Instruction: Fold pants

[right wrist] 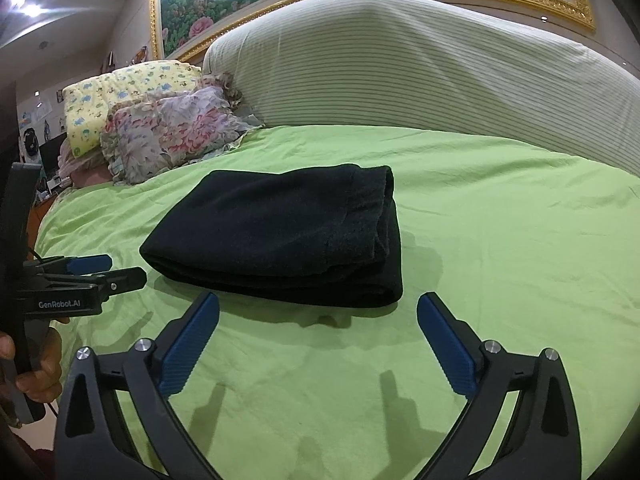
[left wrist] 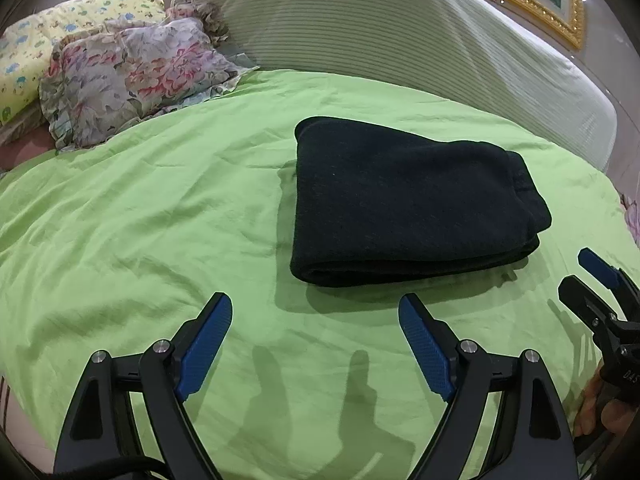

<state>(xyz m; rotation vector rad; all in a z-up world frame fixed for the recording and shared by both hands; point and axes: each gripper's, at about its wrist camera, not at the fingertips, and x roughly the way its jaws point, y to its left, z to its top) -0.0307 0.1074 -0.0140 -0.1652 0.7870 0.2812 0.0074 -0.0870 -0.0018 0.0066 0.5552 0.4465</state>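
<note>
black pants lie folded on the green bed; floral pillow and striped bolster behind. left tool and right tool both spread, empty; "genrobot.ai" on the left one.

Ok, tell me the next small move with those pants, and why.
Probably none beyond drawing both grippers back. The black pants already lie as a compact stacked bundle on the green sheet, and the left gripper and right gripper are both open, short of the cloth, holding nothing.
</note>
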